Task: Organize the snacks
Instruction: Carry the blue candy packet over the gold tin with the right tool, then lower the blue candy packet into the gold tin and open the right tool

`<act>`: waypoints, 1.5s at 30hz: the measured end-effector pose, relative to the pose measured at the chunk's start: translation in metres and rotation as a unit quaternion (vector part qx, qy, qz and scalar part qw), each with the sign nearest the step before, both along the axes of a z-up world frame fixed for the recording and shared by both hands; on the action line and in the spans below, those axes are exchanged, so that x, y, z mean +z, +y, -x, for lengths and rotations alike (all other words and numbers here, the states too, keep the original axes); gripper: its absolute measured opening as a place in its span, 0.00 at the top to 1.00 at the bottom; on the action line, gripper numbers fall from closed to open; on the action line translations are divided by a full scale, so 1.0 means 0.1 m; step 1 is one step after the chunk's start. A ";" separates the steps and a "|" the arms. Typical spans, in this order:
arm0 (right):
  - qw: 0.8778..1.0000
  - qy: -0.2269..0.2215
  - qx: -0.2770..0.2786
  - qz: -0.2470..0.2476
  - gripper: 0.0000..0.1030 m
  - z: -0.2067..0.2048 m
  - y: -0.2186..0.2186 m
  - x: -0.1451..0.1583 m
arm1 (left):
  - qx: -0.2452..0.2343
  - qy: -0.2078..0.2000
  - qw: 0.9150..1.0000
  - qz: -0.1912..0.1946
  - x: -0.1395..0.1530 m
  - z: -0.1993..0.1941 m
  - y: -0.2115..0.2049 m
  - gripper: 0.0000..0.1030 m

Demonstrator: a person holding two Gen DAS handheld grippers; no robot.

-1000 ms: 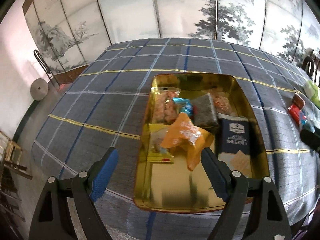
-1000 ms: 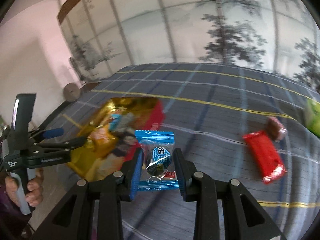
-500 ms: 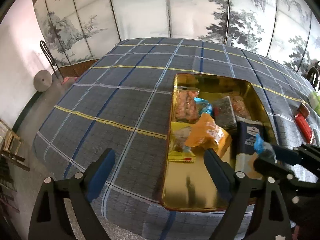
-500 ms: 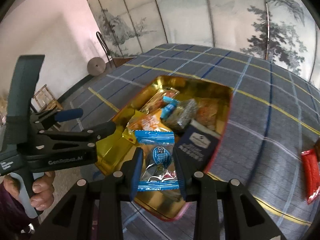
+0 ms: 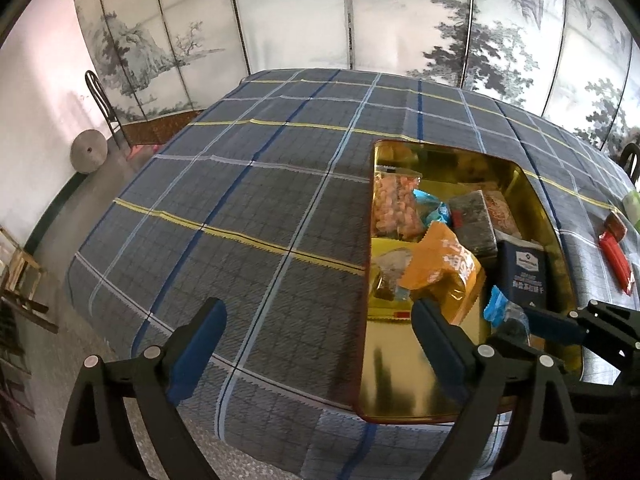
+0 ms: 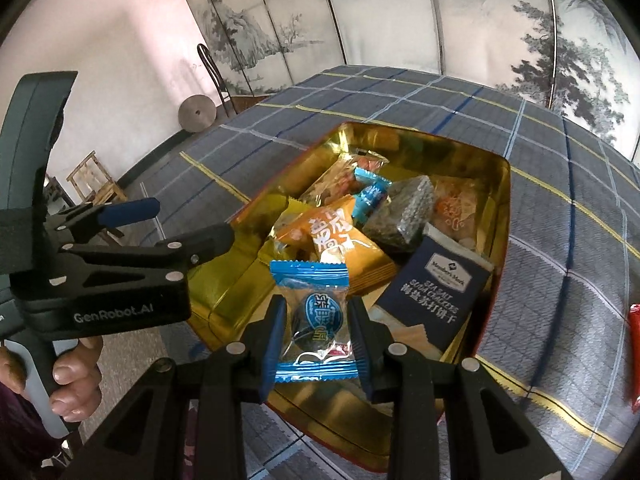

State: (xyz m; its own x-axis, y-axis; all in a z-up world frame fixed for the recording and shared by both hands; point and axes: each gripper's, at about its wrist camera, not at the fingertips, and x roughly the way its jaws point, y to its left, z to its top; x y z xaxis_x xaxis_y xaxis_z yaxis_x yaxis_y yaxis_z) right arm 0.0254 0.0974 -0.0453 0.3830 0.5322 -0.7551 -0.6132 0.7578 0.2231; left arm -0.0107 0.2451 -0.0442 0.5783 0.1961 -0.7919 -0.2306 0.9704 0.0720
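A gold tin (image 5: pixel 400 376) (image 6: pixel 224 296) stands on the plaid tablecloth. It holds an orange packet (image 5: pixel 440 260) (image 6: pixel 332 236), a dark blue cracker box (image 5: pixel 524 276) (image 6: pixel 436 288), a dark seaweed packet (image 6: pixel 404 212) and other snacks. My right gripper (image 6: pixel 317 312) is shut on a blue sweet packet (image 6: pixel 316 316) (image 5: pixel 498 308), held just above the tin's near end. My left gripper (image 5: pixel 318 312) (image 6: pixel 186 222) hangs over the cloth at the tin's left rim. Its jaws are opening and nothing is between them.
A red packet (image 5: pixel 616 256) (image 6: pixel 635 344) and a small brown one (image 5: pixel 616 224) lie on the cloth to the right of the tin. A person's hand (image 6: pixel 76 376) holds the left gripper's handle. The table's edge runs near the tin. A painted screen (image 5: pixel 360 12) stands behind.
The right gripper carried the blue packet from over the bare cloth to above the tin. The left gripper slid left off the tin and its jaws spread wider.
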 end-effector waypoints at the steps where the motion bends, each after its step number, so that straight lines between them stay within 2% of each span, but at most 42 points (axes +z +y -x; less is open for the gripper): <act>1: 1.000 0.000 0.000 0.001 0.69 -0.02 0.02 -0.01 | 0.001 0.000 1.000 0.001 0.00 0.00 0.01 0.11; 36: 1.000 0.016 0.011 -0.006 0.68 -0.01 0.14 -0.05 | 0.014 0.008 1.000 0.017 -0.09 0.03 0.18 0.10; 45: 1.000 0.016 0.011 -0.024 0.63 -0.03 0.13 -0.02 | 0.015 0.010 1.000 0.017 -0.09 0.03 0.17 0.10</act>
State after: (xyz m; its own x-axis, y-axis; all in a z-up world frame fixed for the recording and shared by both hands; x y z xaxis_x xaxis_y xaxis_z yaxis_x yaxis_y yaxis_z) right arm 0.0281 0.1100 -0.0472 0.3476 0.5752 -0.7405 -0.6213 0.7328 0.2776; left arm -0.0137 0.2625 -0.0531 0.5573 0.1855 -0.8093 -0.2578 0.9652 0.0437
